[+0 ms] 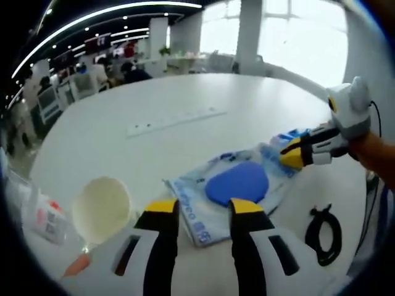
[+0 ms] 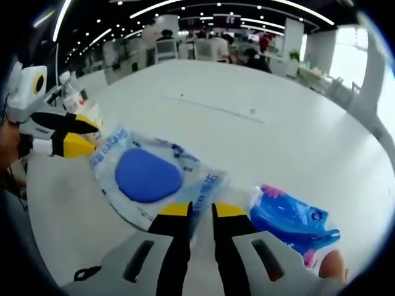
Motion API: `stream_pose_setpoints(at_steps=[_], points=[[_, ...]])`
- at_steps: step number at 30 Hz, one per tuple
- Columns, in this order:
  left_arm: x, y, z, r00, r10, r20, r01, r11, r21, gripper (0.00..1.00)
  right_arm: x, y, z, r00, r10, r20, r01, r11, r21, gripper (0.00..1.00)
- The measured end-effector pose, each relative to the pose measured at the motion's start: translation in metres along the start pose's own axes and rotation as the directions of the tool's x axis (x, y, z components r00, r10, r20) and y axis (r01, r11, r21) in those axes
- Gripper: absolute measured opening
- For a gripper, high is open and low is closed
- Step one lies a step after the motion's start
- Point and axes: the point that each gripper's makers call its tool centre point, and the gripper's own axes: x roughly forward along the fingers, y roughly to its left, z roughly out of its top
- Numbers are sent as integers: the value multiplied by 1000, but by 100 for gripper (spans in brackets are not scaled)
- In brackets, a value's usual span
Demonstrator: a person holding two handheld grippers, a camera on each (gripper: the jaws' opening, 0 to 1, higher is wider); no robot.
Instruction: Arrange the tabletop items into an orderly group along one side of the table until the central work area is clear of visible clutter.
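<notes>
On the broad white round surface point(image 1: 185, 148), a clear plastic packet printed in blue, holding a blue oval pad point(image 1: 236, 184), lies flat just ahead of the left hand-held gripper point(image 1: 202, 209), whose yellow-tipped jaws stand apart over the packet's near edge with nothing between them. Beside that gripper, to its left in the left gripper view, a cream-coloured round cup point(image 1: 102, 208) lies tipped with its mouth toward the camera, next to a small clear wrapped pack with red print point(image 1: 44, 217) and an orange object point(image 1: 77, 265) too blurred to identify. A black looped cord point(image 1: 324, 233) rests on the surface to the right, and a long white power strip point(image 1: 176, 120) lies farther back, well apart from the rest. In the right gripper view, the right hand-held gripper point(image 2: 200, 213) has its jaws nearly together at the packet's point(image 2: 154, 179) corner edge; whether they actually pinch the plastic I cannot tell. Just right of it lies a blue soft tissue pack with pink marks point(image 2: 290, 219). The left hand-held gripper point(image 2: 74, 139) enters from the left, at the packet's far end.
</notes>
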Motion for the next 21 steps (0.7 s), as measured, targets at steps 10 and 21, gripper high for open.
stream_pose_setpoints(at_steps=[10,21], points=[[-1,-16,5,998,-61,34,61,998,1,48,-5,1,9,997,-3,71,4,1000,-15,39],[-2,-32,-1,989,-141,47,142,990,-25,64,-10,6,12,992,14,122,-11,1000,-18,57]])
